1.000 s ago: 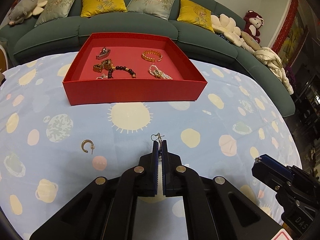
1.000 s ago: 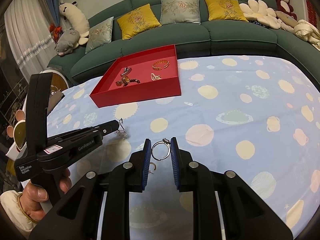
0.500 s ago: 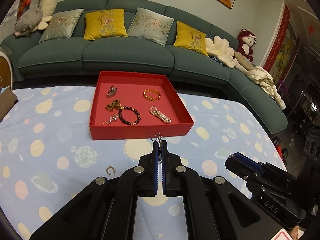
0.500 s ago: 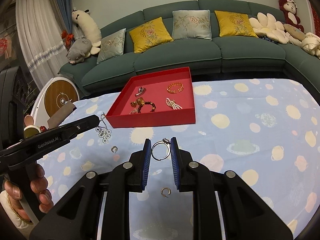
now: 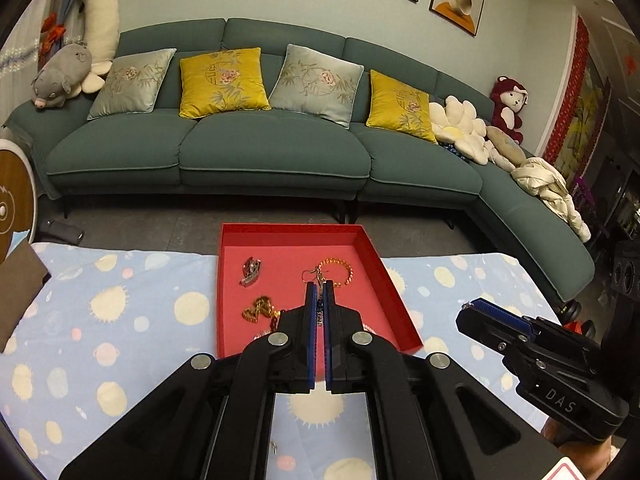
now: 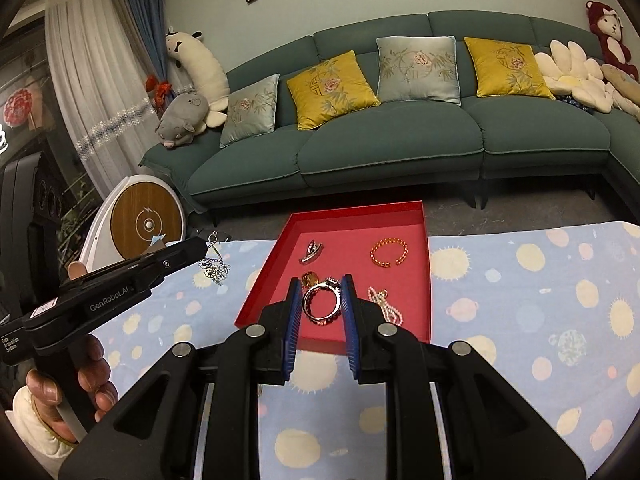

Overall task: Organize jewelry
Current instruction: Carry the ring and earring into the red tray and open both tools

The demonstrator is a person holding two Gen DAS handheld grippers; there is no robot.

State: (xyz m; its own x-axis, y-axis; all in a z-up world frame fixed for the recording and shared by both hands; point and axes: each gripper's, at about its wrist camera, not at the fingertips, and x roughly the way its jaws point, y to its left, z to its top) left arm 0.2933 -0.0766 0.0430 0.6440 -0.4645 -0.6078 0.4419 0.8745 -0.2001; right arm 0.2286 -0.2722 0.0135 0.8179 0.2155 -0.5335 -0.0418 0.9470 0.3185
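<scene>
Left gripper point(image 5: 319, 285): I am keeping its blue pads clenched on a silver dangle earring point(image 6: 215, 268), whose hook is poking out past the tips above the tray; in the right wrist view its flower cluster is hanging free over the near left of the tablecloth.
Right gripper point(image 6: 321, 289): I am gripping a silver ring point(image 6: 322, 301) upright between the blue pads, stone setting at the top, over the tray's near edge.
Red tray point(image 6: 426, 240): sitting on the blue spotted tablecloth point(image 6: 560, 320), open side up, in front of the green sofa point(image 6: 392, 152).
Inside the tray: a gold bead bracelet point(image 6: 389, 252) is lying toward the far right, a silver clip-shaped piece point(image 6: 312, 251) toward the far left, a pearl strand point(image 6: 383, 301) near right, a gold chain point(image 5: 258, 309) near left, partly hidden by my gripper.
Person's hand point(image 6: 68, 392): wrapping the left gripper's handle at the lower left of the right wrist view.
</scene>
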